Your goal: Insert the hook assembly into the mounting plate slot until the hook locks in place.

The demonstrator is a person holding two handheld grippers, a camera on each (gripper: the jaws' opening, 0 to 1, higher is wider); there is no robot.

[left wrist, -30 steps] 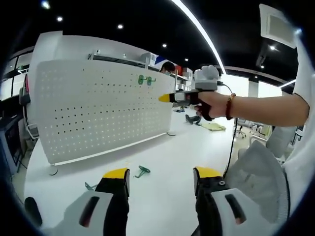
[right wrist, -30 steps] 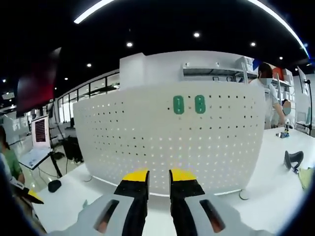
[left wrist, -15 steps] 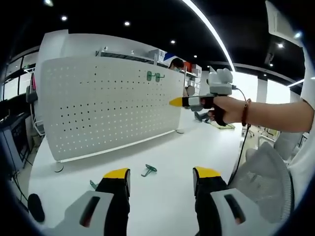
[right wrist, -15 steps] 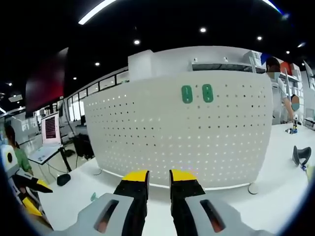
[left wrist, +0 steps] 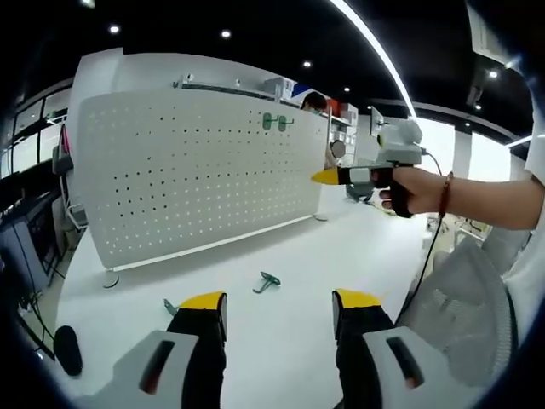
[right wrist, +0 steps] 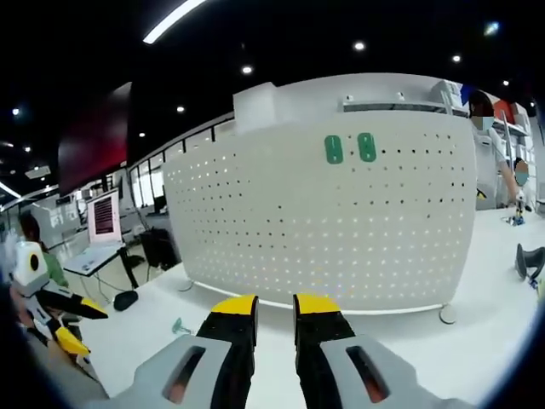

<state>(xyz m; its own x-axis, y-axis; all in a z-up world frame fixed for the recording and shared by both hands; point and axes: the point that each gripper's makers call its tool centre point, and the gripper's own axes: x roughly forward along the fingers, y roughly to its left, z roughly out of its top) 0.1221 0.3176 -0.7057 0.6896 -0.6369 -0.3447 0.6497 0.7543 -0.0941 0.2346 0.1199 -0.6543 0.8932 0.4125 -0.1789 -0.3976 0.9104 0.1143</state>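
Two green hooks [right wrist: 350,147] sit side by side near the top of the upright white pegboard [left wrist: 196,175]; two more lie loose on the white table [left wrist: 281,247], one hook [left wrist: 267,281] just ahead of the left gripper [left wrist: 278,302] and a second hook [left wrist: 169,305] beside its left jaw. Left gripper's jaws stand wide apart over the table, empty. Right gripper [right wrist: 275,303], held up in a hand [left wrist: 407,189] facing the pegboard, has its jaws nearly together with nothing between them.

Upright pegboard [left wrist: 196,175] walls off far side; table [left wrist: 281,319] before it open.
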